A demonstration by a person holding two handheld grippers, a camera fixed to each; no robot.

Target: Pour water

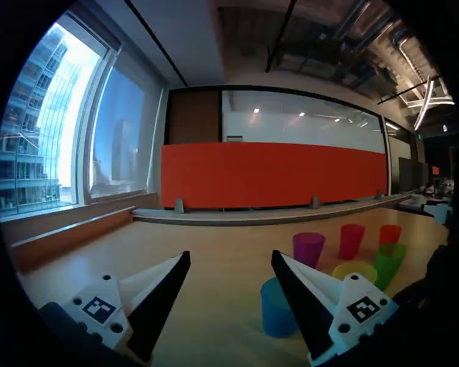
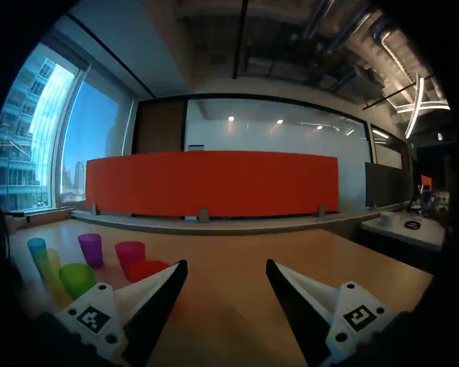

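Note:
Several coloured plastic cups stand grouped on the wooden table (image 1: 217, 293). In the left gripper view the blue cup (image 1: 277, 309) is nearest, just by the right finger, with the yellow cup (image 1: 354, 271), green cup (image 1: 389, 263), purple cup (image 1: 308, 248), pink cup (image 1: 351, 240) and red cup (image 1: 389, 233) behind it. My left gripper (image 1: 230, 254) is open and holds nothing. In the right gripper view the cups sit at the far left: blue cup (image 2: 37, 248), green cup (image 2: 77, 278), purple cup (image 2: 91, 249), pink cup (image 2: 130, 255), red cup (image 2: 146, 269). My right gripper (image 2: 226, 263) is open above bare table.
An orange partition (image 1: 272, 174) runs along the table's far edge. Large windows (image 1: 46, 140) line the left side with a wooden ledge below. A second desk (image 2: 407, 229) with small items stands at the right.

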